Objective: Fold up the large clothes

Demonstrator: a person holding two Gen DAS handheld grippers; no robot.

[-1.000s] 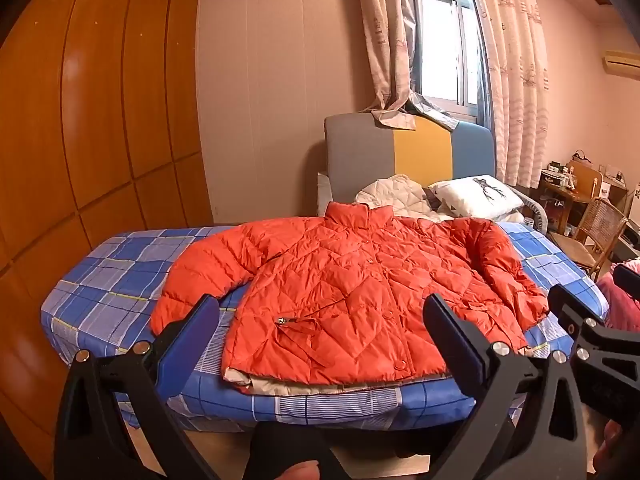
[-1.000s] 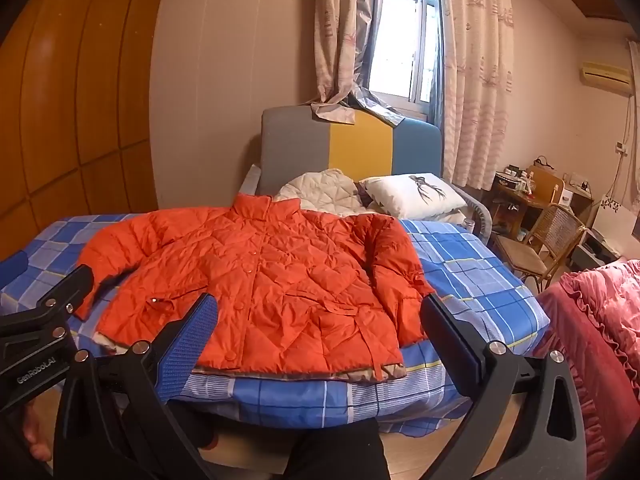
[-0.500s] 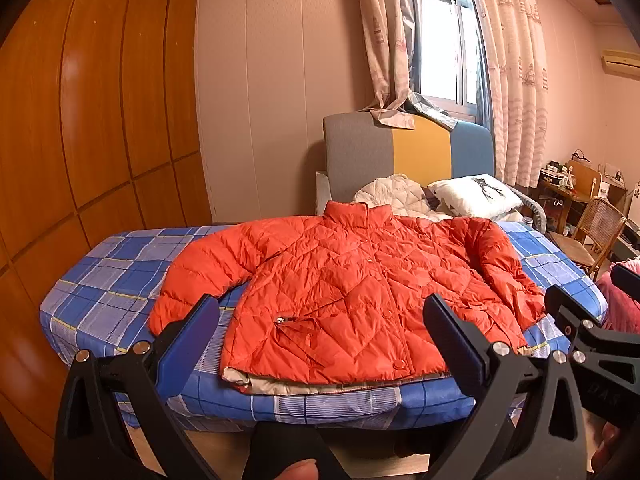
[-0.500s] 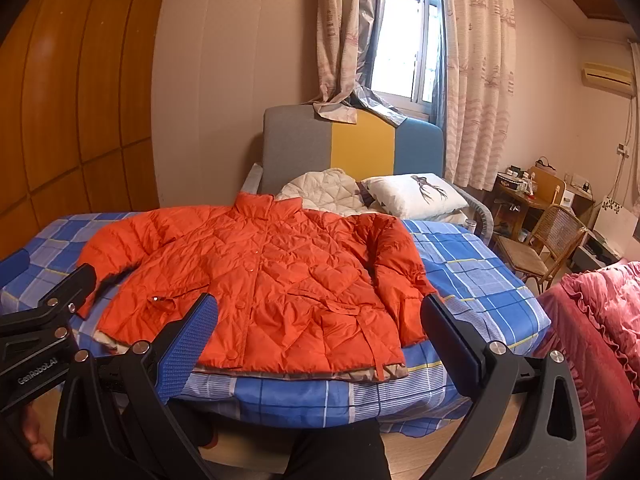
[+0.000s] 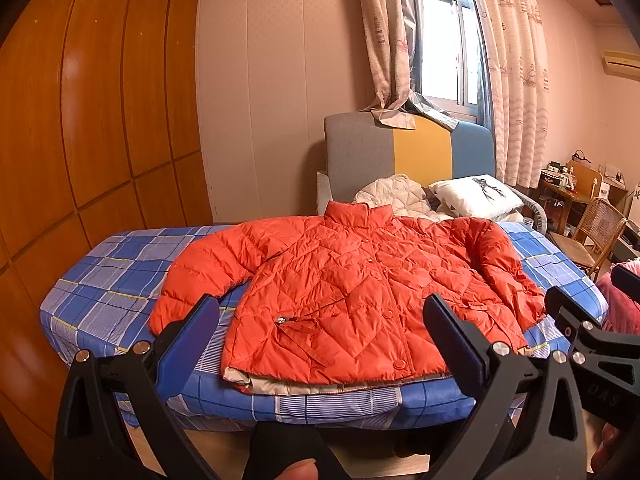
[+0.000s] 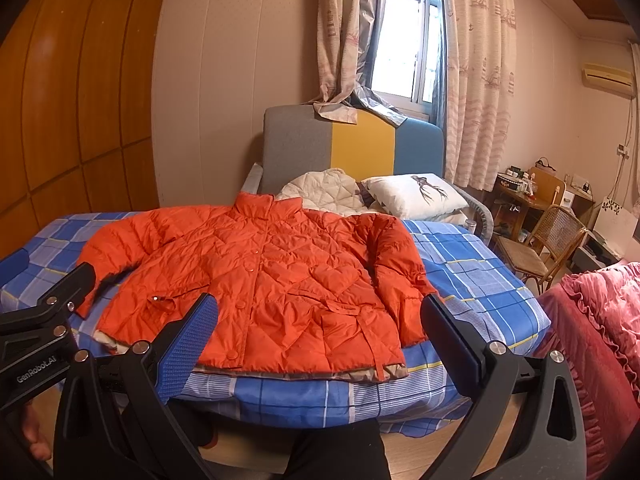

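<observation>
Left wrist: left gripper (image 5: 320,338) at bottom of frame, fingers spread wide, nothing between them, short of the bed (image 5: 108,280) edge. Jacket (image 5: 352,292), orange quilted, lies flat, front up and buttoned, across the blue plaid bed in frame centre; collar toward the headboard (image 5: 408,152), hem at the near edge with beige lining showing under it. One sleeve angles out to frame left, the other lies along the body on the right. Right gripper's finger (image 5: 576,328) pokes in at lower right, apart from the jacket. Pillow (image 5: 476,196) upper right of the jacket, chair (image 5: 596,236) at far right. Right wrist: right gripper (image 6: 318,336) at bottom, fingers also wide apart and empty, in front of the jacket (image 6: 272,276) hem, not touching it. Left gripper's finger (image 6: 76,284) shows at left edge, overlapping the cuff in view; can't tell if it touches. Pink bedding (image 6: 600,320) lower right, window (image 6: 404,60) top centre.
</observation>
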